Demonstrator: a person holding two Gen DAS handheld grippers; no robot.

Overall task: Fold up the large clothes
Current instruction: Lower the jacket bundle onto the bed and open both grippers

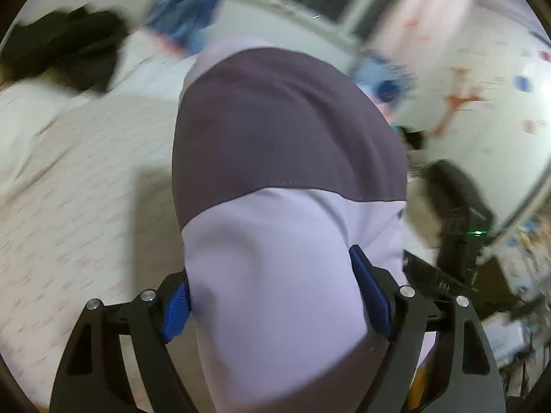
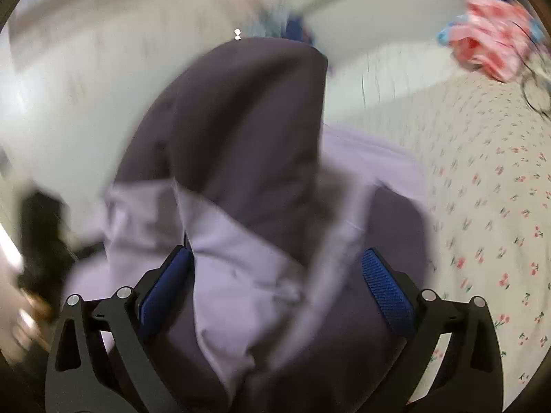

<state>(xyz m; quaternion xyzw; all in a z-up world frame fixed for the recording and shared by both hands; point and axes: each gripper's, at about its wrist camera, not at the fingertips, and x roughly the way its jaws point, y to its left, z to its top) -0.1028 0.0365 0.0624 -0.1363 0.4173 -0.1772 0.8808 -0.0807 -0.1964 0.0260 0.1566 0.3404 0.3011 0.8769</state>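
Note:
A large garment (image 1: pixel 286 120), dark purple with lavender panels, fills the middle of both views. In the left wrist view its lavender part bulges between the blue pads (image 1: pixel 372 296) and touches both; my left gripper (image 1: pixel 272 268) is shut wide on this thick fold. The cloth stays sharp while the room behind is blurred. In the right wrist view a crumpled bundle of the same garment (image 2: pixel 248 110) packs the gap of my right gripper (image 2: pixel 275 253), which is shut wide on it, blue pads (image 2: pixel 387 292) on either side. The rest of the garment hangs out of sight.
A bed with a cream floral sheet (image 1: pixel 69 206) (image 2: pixel 489 206) lies below. A black garment (image 1: pixel 65 48) and a blue cloth (image 1: pixel 186 17) lie at its far side. Pink patterned cloth (image 2: pixel 492 44) sits at the upper right. A dark device with a green light (image 1: pixel 461 220) stands beside the bed.

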